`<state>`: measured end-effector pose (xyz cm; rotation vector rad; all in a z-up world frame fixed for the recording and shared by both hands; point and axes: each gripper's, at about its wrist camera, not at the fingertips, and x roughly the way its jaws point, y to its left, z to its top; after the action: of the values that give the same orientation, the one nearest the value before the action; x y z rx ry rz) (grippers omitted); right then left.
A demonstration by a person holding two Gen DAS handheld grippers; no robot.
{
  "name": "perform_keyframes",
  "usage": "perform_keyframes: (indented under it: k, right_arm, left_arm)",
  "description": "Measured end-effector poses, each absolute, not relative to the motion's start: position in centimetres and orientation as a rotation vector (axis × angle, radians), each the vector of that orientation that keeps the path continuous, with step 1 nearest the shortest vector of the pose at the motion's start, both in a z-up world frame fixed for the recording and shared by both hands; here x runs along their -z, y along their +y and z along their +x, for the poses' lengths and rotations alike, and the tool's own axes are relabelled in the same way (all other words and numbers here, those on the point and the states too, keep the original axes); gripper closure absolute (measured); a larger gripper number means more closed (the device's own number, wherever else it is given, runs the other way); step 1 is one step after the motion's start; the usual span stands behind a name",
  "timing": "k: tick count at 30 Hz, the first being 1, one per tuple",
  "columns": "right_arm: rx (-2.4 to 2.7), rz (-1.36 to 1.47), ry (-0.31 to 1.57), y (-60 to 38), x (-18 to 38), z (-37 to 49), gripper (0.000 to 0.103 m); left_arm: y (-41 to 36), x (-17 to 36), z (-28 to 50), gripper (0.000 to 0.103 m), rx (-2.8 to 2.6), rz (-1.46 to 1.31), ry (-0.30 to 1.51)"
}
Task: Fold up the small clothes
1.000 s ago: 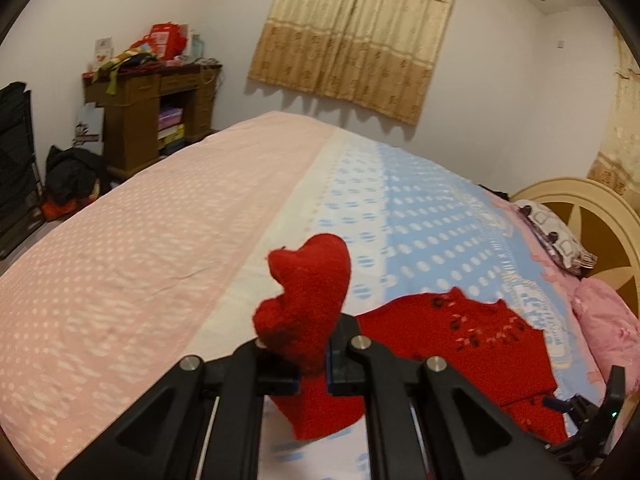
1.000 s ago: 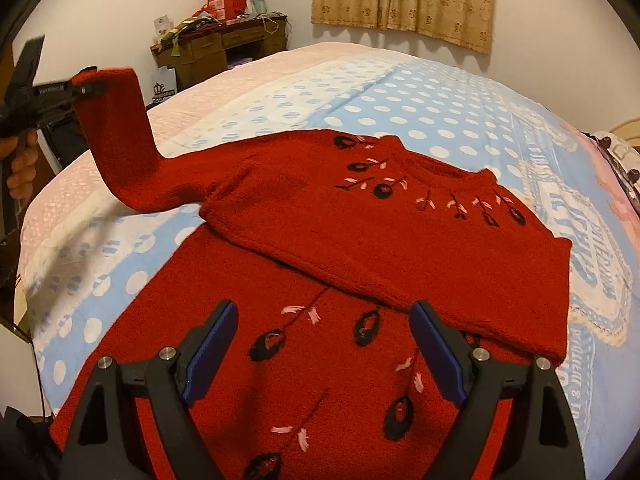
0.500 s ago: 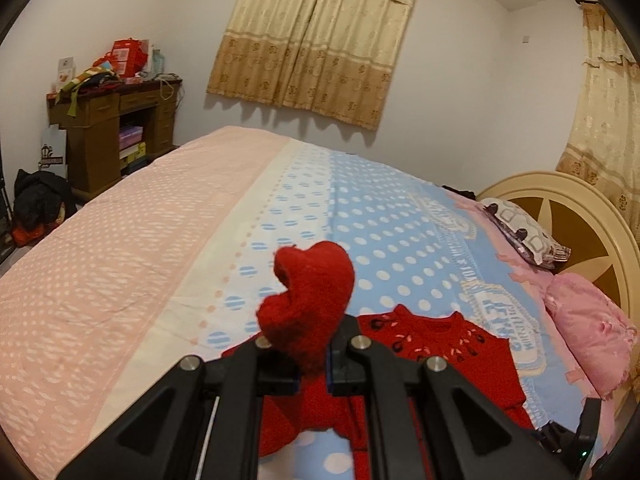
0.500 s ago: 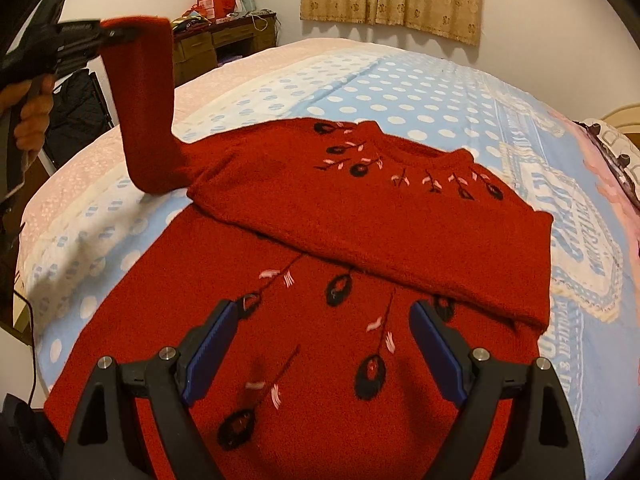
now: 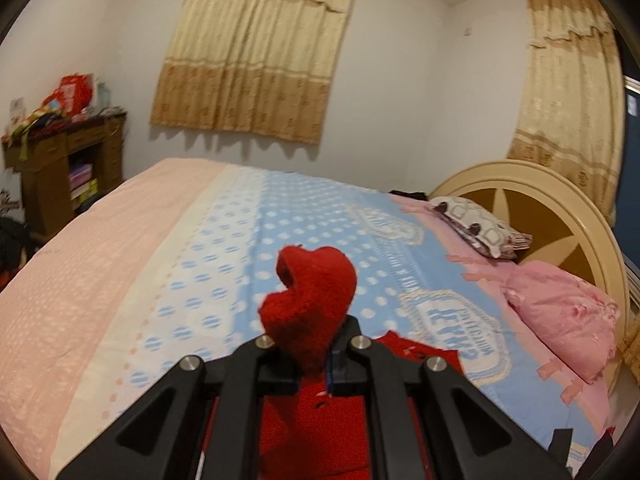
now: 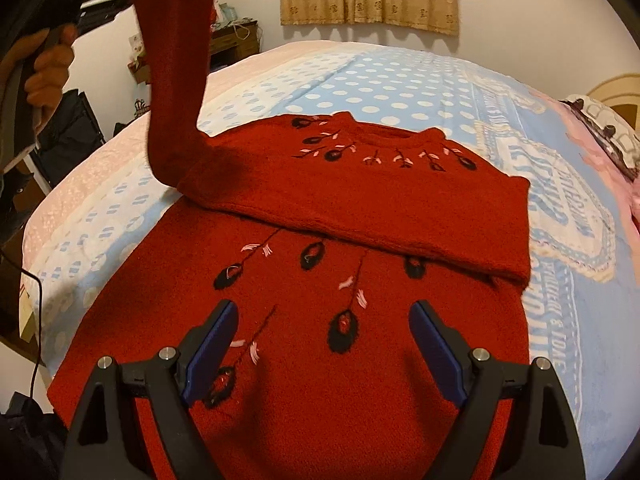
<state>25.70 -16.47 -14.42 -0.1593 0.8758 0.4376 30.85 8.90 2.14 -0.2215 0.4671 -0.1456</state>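
Left tongs (image 5: 314,354) clamped on sleeve (image 6: 176,80), lifted upright at upper left of the right view. Right tongs (image 6: 324,344) spread apart, hovering low in frame over sweater (image 6: 360,208), which lies flat on bed (image 6: 400,80) mid-frame, top part folded down over the body.

A home bedroom; a made bed (image 5: 200,248) with pillows (image 5: 480,228), curtains (image 5: 256,48), a cluttered wooden desk (image 5: 64,160).

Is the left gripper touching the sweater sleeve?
Touching. The left wrist view shows the left gripper shut on the red sleeve, its cuff sticking up between the fingers.
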Motion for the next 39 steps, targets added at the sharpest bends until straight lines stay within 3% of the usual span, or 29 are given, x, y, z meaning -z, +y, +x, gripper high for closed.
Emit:
perform_keyframes:
  k: [13,26,34,35,38,39]
  right_arm:
    - [-0.412,-0.095,0.896,-18.9,16.0,24.7,0.015]
    - [-0.388,-0.034,0.914,-20.4,16.7,24.3,0.015]
    - [-0.380,0.006,0.933,-20.9,17.3,24.3,0.015]
    - [-0.380,0.011,0.936,-21.0,17.4,24.3,0.015]
    - [-0.386,0.025,0.946,-21.1,17.7,24.5,0.015]
    - [-0.386,0.029,0.947,-21.3,17.8,24.7,0.015]
  left_arm:
    - [1.3,-2.2,32.5,0.095,0.283,-0.176,0.477]
    - [-9.7,7.5,35.6,0.095,0.279,0.030,0.623]
    - [-13.3,9.8,35.2,0.086,0.354,0.145,0.680]
    - [-13.2,9.6,35.0,0.079,0.358,0.148,0.678]
    - [-12.3,8.7,34.6,0.031,0.352,0.144,0.641]
    - [-11.7,8.2,34.2,0.025,0.342,0.136,0.606]
